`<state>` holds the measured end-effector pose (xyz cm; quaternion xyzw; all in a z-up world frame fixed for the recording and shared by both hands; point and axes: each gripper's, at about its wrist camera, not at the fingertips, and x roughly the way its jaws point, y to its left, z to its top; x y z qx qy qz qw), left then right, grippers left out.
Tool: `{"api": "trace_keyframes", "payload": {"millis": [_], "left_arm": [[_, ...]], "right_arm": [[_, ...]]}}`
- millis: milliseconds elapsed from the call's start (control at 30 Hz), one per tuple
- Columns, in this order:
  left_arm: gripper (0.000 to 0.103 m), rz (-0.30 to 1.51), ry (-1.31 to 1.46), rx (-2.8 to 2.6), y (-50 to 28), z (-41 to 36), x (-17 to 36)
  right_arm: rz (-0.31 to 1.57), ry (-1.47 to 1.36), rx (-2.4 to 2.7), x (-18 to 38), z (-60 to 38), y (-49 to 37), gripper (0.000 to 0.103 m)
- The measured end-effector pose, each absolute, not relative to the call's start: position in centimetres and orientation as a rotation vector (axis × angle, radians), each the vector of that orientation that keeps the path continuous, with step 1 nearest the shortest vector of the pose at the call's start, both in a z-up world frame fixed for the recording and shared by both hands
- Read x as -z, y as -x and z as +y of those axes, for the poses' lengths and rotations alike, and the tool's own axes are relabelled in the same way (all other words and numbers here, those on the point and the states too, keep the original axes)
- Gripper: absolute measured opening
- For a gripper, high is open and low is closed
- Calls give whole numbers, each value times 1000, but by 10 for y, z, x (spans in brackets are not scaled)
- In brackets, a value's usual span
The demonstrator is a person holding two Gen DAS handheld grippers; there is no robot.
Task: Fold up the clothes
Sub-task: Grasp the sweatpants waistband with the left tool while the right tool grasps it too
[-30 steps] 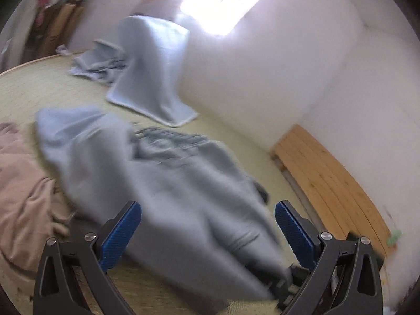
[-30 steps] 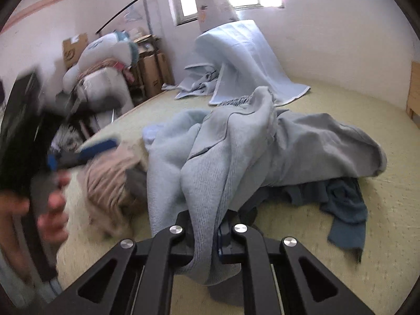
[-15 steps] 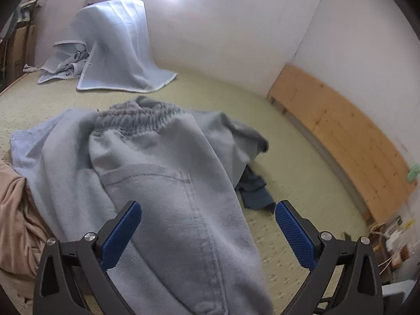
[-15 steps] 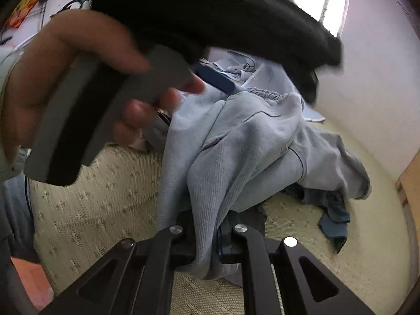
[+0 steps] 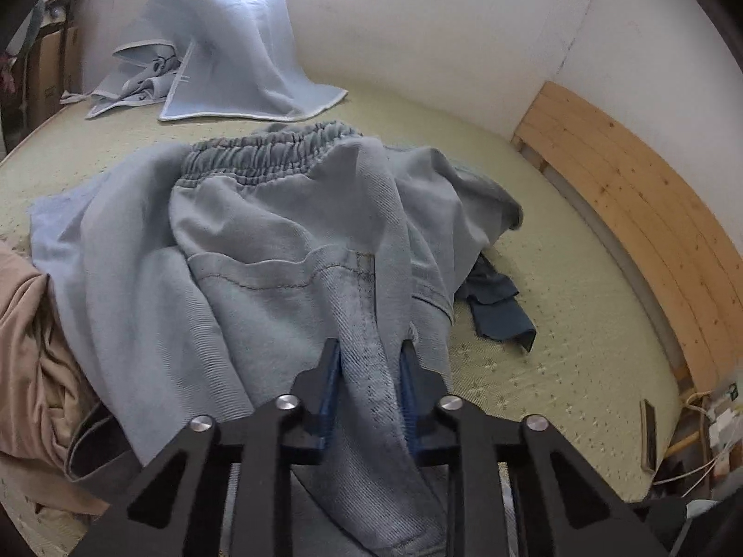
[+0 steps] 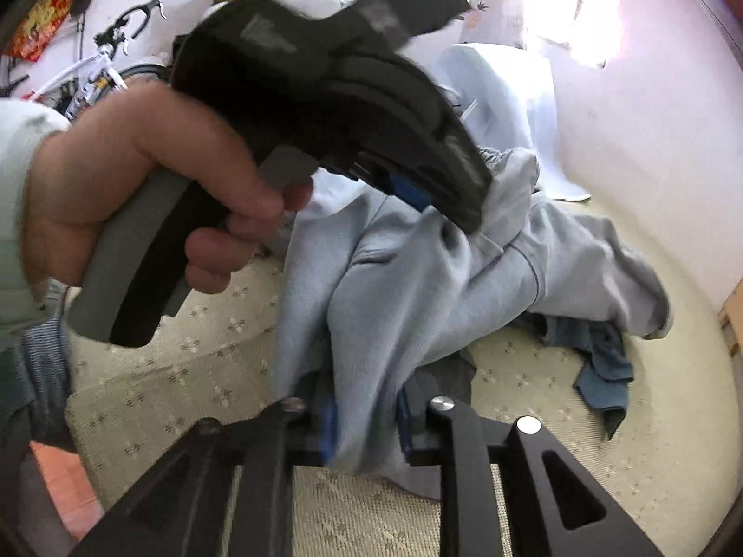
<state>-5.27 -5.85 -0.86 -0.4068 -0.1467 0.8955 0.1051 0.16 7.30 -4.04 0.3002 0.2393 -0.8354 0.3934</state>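
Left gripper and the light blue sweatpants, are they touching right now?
Touching. The left wrist view shows the left gripper with both blue pads pressed against a bunched fold of the light blue sweatpants.

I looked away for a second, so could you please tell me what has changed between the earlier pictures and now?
The left tongs, open a second ago, have closed on a fold of the grey pants just below the waistband. The left hand has swung in close over the pile. The right tongs stay shut on the pants as before. The blue garment, tan cloth and blanket have not moved.
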Motion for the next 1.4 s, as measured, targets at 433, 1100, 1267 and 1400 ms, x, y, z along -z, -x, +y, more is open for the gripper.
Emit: {"api": "trace_keyframes", "payload": {"millis": [433, 1100, 1267, 1400], "left_arm": [[12, -500, 1084, -2688, 11, -91, -17], [12, -512, 1150, -2691, -15, -133, -4], [15, -545, 1066, -2685, -25, -140, -15], [32, -499, 904, -2728, -40, -139, -37]], "right_arm": [[-15, -831, 2156, -22, 145, 78, 66], [-155, -1013, 2020, -5, -6, 221, 63], [-85, -988, 1999, -7, -27, 211, 12], [-67, -935, 1992, -20, -32, 195, 8]]}}
